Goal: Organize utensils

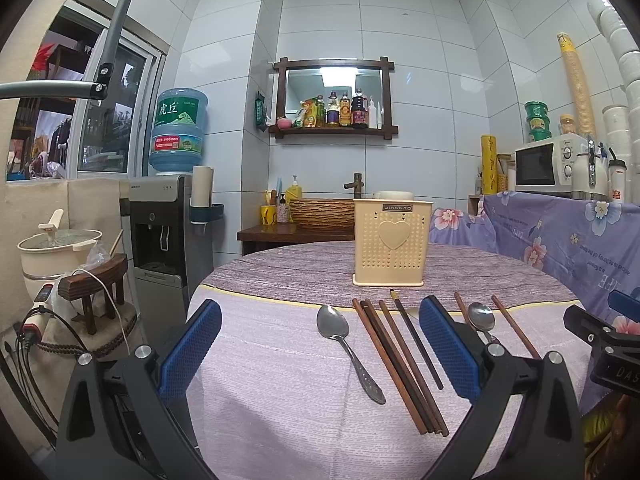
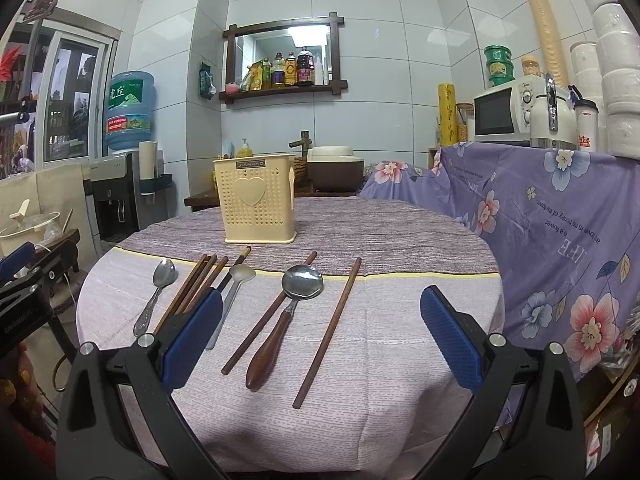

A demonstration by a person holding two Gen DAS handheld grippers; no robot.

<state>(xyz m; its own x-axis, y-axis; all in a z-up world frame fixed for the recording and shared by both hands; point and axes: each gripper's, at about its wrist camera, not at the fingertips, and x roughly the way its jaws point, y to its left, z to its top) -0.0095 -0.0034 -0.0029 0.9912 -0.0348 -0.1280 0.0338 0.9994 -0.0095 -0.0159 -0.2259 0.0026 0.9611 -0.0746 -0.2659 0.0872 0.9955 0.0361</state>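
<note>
Utensils lying loose on the tablecloth: wooden-handled spoon and chopsticks nearest, steel spoon alongside. Left gripper and right gripper hovering spread wide, empty. Holder standing farther back. Risk: bunched chopsticks rolling apart under a pinch.

My left gripper: black plastic arms, blue dimpled pads, silver screws.
My right gripper: same black frame, blue textured pads.
</note>
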